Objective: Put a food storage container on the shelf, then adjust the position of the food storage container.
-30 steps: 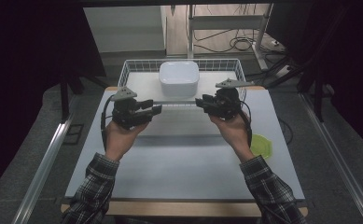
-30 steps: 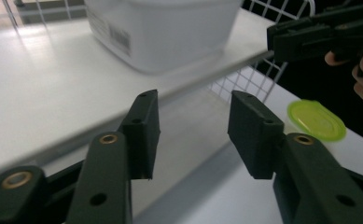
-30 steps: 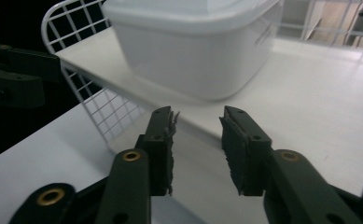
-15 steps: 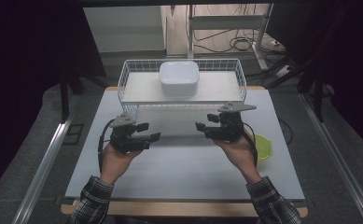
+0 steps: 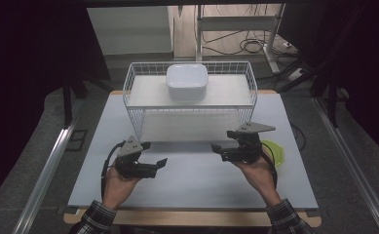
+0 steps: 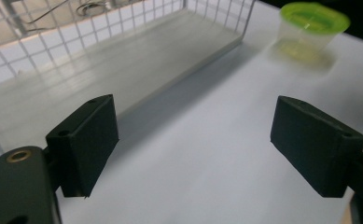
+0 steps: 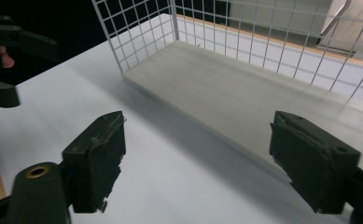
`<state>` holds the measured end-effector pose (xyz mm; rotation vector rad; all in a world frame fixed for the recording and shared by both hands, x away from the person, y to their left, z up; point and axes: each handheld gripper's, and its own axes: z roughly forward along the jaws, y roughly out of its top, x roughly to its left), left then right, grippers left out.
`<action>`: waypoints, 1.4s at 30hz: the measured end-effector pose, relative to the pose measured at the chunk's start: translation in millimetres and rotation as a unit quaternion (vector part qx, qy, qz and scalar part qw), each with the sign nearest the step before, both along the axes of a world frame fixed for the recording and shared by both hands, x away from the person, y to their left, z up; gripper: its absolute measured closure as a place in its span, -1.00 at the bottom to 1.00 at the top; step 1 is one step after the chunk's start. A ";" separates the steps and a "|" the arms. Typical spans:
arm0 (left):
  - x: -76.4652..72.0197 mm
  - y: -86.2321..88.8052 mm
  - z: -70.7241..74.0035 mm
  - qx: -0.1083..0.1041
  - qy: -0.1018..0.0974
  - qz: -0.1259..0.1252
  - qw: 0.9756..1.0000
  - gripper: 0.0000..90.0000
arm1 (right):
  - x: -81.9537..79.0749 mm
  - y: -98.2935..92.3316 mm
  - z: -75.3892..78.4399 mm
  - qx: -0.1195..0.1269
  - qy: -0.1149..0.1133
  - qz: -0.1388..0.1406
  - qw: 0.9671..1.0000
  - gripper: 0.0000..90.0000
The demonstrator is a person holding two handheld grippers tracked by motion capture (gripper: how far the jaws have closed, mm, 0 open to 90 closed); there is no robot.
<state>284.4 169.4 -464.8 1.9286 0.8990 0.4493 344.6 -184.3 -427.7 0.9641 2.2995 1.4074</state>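
A: What moved since a moment ago?

B: Both hands came back toward the person and down. The left hand-held gripper and the right hand-held gripper were up by the front of the wire basket before. Now they sit low over the counter, in front of it.

A: Are they holding the basket?

B: No. The jaws on both have just been opening, and there is nothing between them. In each gripper view the two black pads stand far apart with bare counter in the gap.

A: So where is the basket?

B: It stands at the far side of the counter, in the middle. Both hand-held grippers are near its front edge but not touching it. One is near the left front corner, the other near the right front corner.

A: What is on it?

B: A white bowl sits on its top shelf, at the back. A cup with a green rim stands on the counter, just past the right hand.
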 end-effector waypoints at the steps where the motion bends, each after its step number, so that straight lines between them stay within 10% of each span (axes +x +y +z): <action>1: -1.0 0.0 -2.8 0.008 0.003 0.002 1.000 -0.72 | -1.8 -1.9 -2.2 0.001 0.002 -0.002 1.000 -0.62; 23: -29.5 11.4 -41.1 0.002 0.029 0.031 0.999 -0.76 | -40.0 1.0 -64.5 -0.046 0.030 0.056 0.997 -0.83; 37: -29.0 9.5 -44.6 0.020 0.025 0.032 0.999 -0.76 | -32.7 -6.7 -64.5 -0.060 0.038 0.028 0.997 -0.90; 42: -28.1 8.4 -46.5 0.023 0.029 0.029 0.999 -0.76 | -30.8 -17.8 -56.1 -0.076 0.034 0.001 0.997 -0.35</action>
